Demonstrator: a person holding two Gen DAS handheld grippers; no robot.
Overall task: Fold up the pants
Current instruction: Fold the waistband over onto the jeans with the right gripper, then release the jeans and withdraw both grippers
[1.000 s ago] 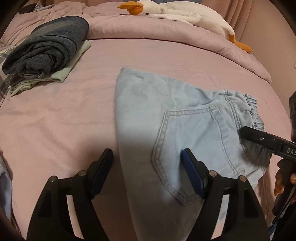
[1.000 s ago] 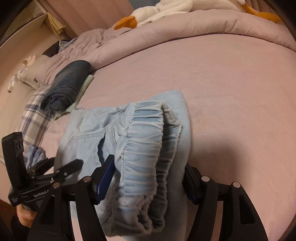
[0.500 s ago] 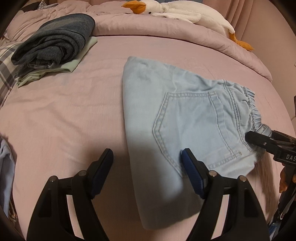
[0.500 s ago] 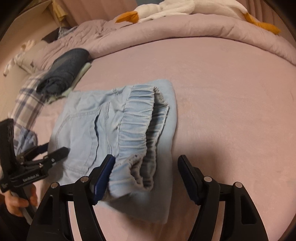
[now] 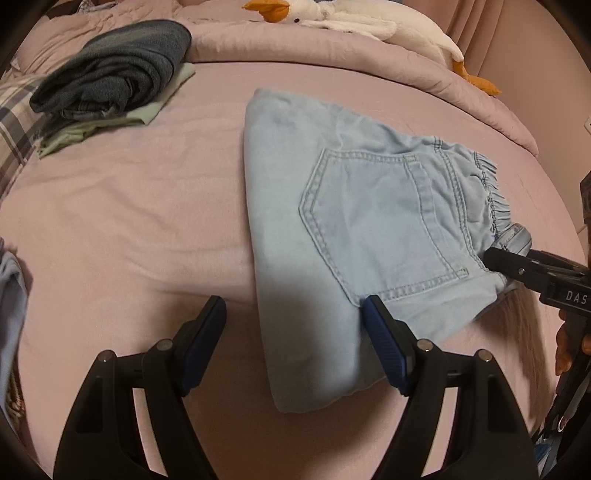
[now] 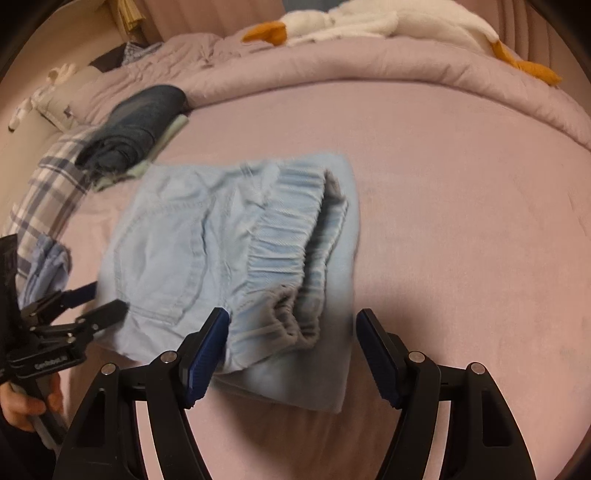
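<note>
Pants: the light-blue denim pants point(image 5: 369, 221) lie folded into a compact stack near the middle of the pink bed point(image 5: 129, 221), back pocket up, elastic waistband point(image 6: 291, 251) on the side facing the right gripper.
Fold state: layers sit roughly square on each other, a lower layer peeping out beyond the waistband; I'd judge the folding all but finished, with only tidying or setting aside left.
Left gripper: the left gripper point(image 5: 295, 343) hangs over the near folded edge, jaws apart, nothing pinched; one blue pad overlaps the cloth in view, but I can't tell whether it touches.
Right gripper: the right gripper point(image 6: 291, 350) is at the waistband corner, jaws wide and empty; the gathered corner shows between them with no pad pressing on it.
Why so placed: one gripper at each end suits laying the stack flat and letting it settle without dragging a layer askew.
Other clothes: a dark folded garment point(image 5: 114, 70) rests on a pale green one point(image 5: 147, 114) near the far left, well apart, probably the finished pile.
Plush goose: the plush goose point(image 5: 369, 26) lies along the rolled duvet point(image 5: 332, 59) at the back.
Risk: the springy waistband may push the top layer open.
</note>
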